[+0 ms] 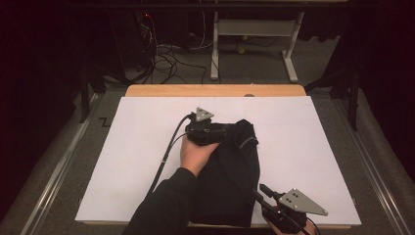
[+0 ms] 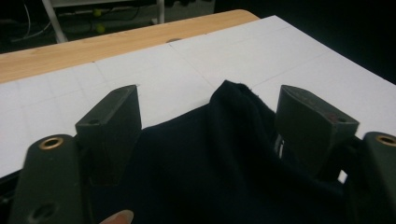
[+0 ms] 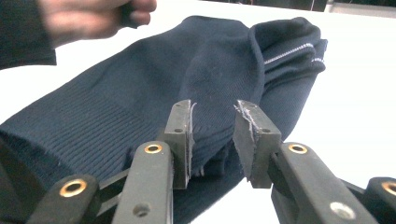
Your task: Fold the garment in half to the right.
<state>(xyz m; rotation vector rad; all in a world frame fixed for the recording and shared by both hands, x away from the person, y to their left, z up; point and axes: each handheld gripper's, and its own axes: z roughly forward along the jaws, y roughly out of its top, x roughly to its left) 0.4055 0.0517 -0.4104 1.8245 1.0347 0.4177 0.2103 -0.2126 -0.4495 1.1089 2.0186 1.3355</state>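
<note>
High view shows the dark navy garment lying near the surface's near edge, bearing no readable label; left claw gapes over it, right claw pinches a fold.
</note>
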